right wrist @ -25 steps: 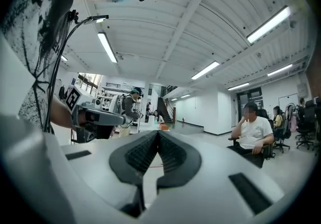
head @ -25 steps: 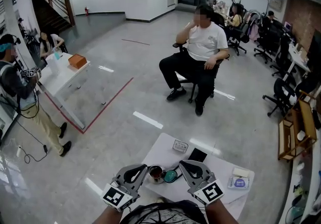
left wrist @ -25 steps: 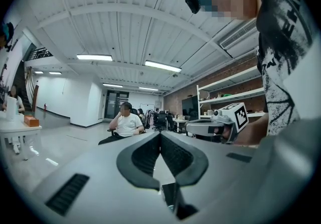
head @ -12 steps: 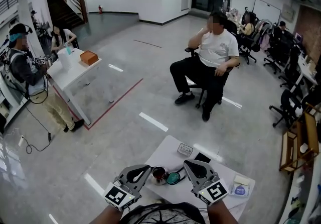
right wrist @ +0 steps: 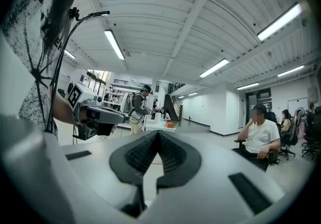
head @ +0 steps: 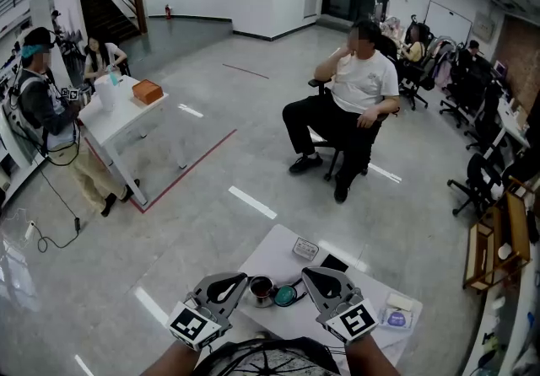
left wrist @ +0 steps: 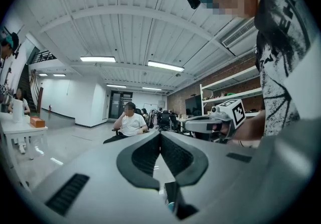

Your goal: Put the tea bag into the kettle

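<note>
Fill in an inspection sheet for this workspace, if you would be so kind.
Surface: small white table, partly filled.
Job's things: kettle open, teal disc beside it; tea bag not made out.
Clutter: small box, black slab, packet.
Grippers: left gripper and right gripper both shut, empty.
Cables: one cable on the floor at left.
Surroundings: seated person; standing person at another table.
</note>
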`<state>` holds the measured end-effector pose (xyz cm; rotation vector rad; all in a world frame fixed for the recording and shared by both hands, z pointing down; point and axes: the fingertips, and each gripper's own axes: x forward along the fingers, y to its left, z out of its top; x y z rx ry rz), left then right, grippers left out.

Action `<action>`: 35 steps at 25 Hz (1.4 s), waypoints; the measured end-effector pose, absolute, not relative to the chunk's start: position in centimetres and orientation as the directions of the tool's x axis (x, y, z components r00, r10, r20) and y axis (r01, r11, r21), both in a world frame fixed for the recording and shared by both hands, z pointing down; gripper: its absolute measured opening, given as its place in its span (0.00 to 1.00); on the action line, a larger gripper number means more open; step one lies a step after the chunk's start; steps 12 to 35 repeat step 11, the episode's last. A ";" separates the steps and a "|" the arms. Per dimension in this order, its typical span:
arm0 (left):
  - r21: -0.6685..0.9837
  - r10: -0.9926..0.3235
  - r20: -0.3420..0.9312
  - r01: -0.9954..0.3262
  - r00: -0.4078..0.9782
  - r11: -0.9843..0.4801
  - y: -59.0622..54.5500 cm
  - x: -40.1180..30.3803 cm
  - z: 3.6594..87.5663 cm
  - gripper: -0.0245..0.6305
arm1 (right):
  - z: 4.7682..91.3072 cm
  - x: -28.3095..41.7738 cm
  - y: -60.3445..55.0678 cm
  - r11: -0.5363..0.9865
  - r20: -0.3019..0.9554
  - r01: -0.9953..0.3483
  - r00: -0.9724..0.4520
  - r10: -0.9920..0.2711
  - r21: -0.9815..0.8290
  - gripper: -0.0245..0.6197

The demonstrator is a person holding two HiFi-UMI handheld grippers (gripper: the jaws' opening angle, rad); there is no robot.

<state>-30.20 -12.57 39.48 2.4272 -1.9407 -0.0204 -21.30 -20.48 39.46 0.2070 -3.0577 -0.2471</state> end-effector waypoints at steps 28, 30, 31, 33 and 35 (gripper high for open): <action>0.027 -0.972 0.015 -0.972 0.234 -0.234 -12.6 -30.6 39.3 0.05 | 39.0 -21.7 -19.6 0.974 0.039 -0.099 -0.993 -0.109 0.204 0.05; 0.027 -0.972 0.015 -0.972 0.234 -0.234 -12.6 -30.6 39.3 0.05 | 39.0 -21.7 -19.6 0.974 0.039 -0.099 -0.993 -0.109 0.204 0.05; 0.027 -0.972 0.015 -0.972 0.234 -0.234 -12.6 -30.6 39.3 0.05 | 39.0 -21.7 -19.6 0.974 0.039 -0.099 -0.993 -0.109 0.204 0.05; 0.027 -0.972 0.015 -0.972 0.234 -0.234 -12.6 -30.6 39.3 0.05 | 39.0 -21.7 -19.6 0.974 0.039 -0.099 -0.993 -0.109 0.204 0.05; 0.027 -0.972 0.015 -0.972 0.234 -0.234 -12.6 -30.6 39.3 0.05 | 39.0 -21.7 -19.6 0.974 0.039 -0.099 -0.993 -0.109 0.204 0.05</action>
